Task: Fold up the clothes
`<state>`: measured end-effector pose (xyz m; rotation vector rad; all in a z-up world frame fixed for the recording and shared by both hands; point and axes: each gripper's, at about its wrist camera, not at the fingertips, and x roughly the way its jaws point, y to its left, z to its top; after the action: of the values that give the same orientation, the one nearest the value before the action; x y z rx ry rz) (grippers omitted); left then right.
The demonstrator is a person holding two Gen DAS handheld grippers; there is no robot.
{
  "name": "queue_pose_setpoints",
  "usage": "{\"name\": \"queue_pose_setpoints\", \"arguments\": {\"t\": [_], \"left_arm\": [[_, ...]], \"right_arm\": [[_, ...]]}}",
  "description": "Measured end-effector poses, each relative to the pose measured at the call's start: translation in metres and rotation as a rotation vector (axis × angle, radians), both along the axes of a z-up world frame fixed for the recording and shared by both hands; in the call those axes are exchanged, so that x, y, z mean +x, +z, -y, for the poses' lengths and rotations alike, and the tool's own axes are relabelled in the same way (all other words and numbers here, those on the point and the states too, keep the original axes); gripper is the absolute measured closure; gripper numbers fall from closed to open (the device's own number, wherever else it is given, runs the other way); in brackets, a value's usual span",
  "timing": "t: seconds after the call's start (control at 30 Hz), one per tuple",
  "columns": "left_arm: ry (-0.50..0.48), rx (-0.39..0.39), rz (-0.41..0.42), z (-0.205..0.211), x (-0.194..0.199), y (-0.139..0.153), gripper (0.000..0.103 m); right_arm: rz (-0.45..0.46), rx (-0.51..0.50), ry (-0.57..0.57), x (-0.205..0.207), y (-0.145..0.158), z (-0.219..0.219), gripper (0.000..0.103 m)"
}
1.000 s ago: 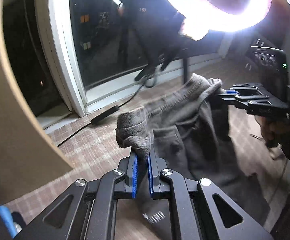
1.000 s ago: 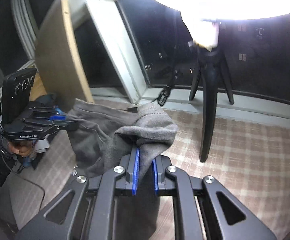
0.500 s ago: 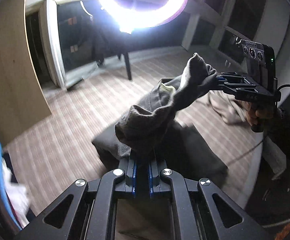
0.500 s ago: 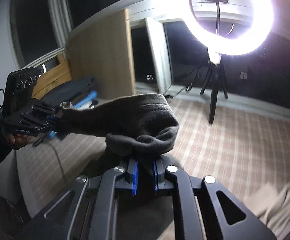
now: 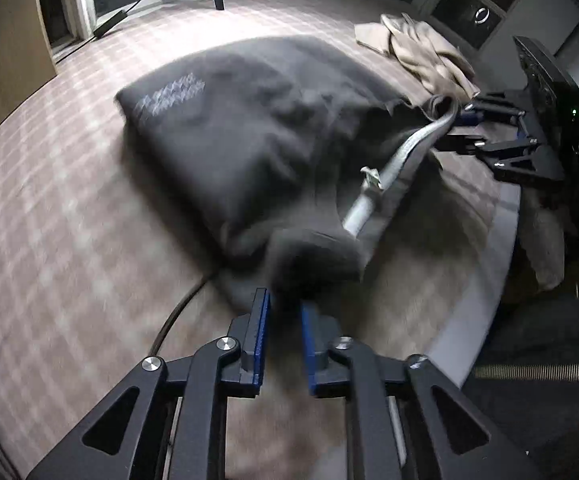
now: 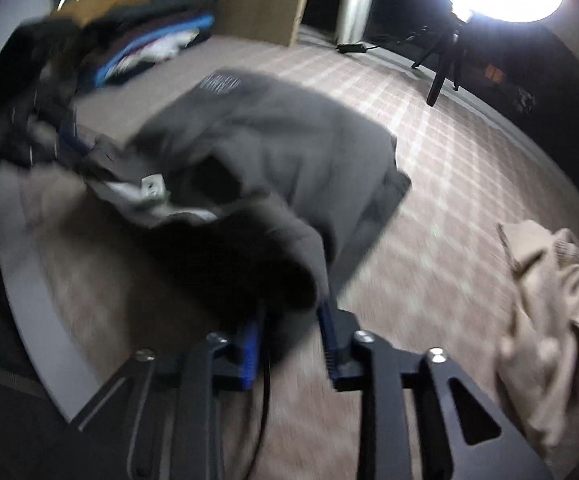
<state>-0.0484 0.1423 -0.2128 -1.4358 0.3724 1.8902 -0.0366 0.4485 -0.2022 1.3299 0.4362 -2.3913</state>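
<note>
Dark grey fleece garment waistband sits between both parted jaws, left gripper and right gripper, which have just been opening; early release risks bunched waistband corners.

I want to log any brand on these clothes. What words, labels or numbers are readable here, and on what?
None can be read.
Pale print on the dark grey garment: several lines, too blurred.
Small white tag at its waistband: too small to read.
Beige garment: no text visible.
</note>
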Motion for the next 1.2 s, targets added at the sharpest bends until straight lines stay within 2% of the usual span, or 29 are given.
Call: {"name": "queue_pose_setpoints", "arguments": {"t": [0.03, 0.1, 0.13, 0.2, 0.27, 0.37, 0.43, 0.53, 0.57, 0.63, 0.7, 0.87, 0.93, 1.0, 1.03, 1.07, 1.1, 1.13, 1.17, 1.2], "left_arm": [[0.011, -0.018, -0.008, 0.008, 0.006, 0.006, 0.084], [0.040, -0.019, -0.026, 0.025, 0.013, 0.026, 0.082], [0.054, -0.010, -0.037, 0.031, 0.014, 0.036, 0.078], [0.064, 0.024, -0.040, 0.034, 0.013, 0.047, 0.070], [0.067, 0.067, -0.008, 0.027, 0.007, 0.049, 0.067], [0.061, 0.101, 0.101, 0.008, 0.002, 0.037, 0.068], [0.040, 0.111, 0.102, 0.006, 0.008, 0.038, 0.067], [0.104, 0.154, 0.126, 0.012, 0.007, 0.035, 0.062], [0.126, 0.173, 0.148, 0.012, 0.004, 0.031, 0.062], [0.159, 0.185, 0.184, 0.005, -0.006, 0.019, 0.062], [0.176, 0.173, 0.205, -0.004, -0.013, 0.006, 0.062], [0.175, 0.162, 0.254, -0.015, -0.020, -0.011, 0.062], [0.176, 0.159, 0.253, -0.019, -0.023, -0.013, 0.064], [0.176, 0.146, 0.241, -0.022, -0.025, -0.015, 0.076], [0.172, 0.142, 0.237, -0.024, -0.027, -0.016, 0.084], [0.168, 0.138, 0.233, -0.026, -0.028, -0.017, 0.086], [0.164, 0.137, 0.228, -0.028, -0.029, -0.016, 0.088], [0.154, 0.138, 0.219, -0.030, -0.029, -0.013, 0.092], [0.145, 0.144, 0.203, -0.031, -0.029, -0.006, 0.092], [0.139, 0.152, 0.188, -0.030, -0.030, 0.002, 0.093]], "right_arm": [[0.009, -0.013, -0.002, 0.011, 0.009, -0.005, 0.072], [0.023, -0.103, -0.035, 0.023, 0.033, -0.023, 0.070], [0.027, -0.151, -0.061, 0.023, 0.040, -0.030, 0.069], [0.033, -0.248, -0.116, 0.020, 0.053, -0.044, 0.058], [0.066, -0.345, -0.172, 0.007, 0.050, -0.054, 0.058], [0.171, -0.480, -0.238, -0.007, 0.035, -0.060, 0.058], [0.212, -0.576, -0.253, 0.004, 0.034, -0.065, 0.058], [0.168, -0.513, -0.288, 0.019, 0.038, -0.073, 0.058], [0.173, -0.526, -0.315, 0.020, 0.034, -0.077, 0.058], [0.224, -0.626, -0.398, 0.009, 0.018, -0.090, 0.058], [0.231, -0.708, -0.453, 0.000, 0.009, -0.097, 0.058], [0.310, -0.800, -0.522, -0.025, -0.014, -0.097, 0.058], [0.365, -0.763, -0.532, -0.033, -0.026, -0.091, 0.058], [0.386, -0.741, -0.514, -0.038, -0.032, -0.084, 0.059], [0.392, -0.750, -0.497, -0.040, -0.034, -0.080, 0.062], [0.393, -0.773, -0.471, -0.040, -0.034, -0.077, 0.075], [0.387, -0.777, -0.443, -0.040, -0.031, -0.073, 0.083], [0.379, -0.775, -0.414, -0.041, -0.028, -0.069, 0.085], [0.352, -0.763, -0.388, -0.041, -0.021, -0.066, 0.091], [0.312, -0.750, -0.364, -0.040, -0.012, -0.064, 0.093]]}}
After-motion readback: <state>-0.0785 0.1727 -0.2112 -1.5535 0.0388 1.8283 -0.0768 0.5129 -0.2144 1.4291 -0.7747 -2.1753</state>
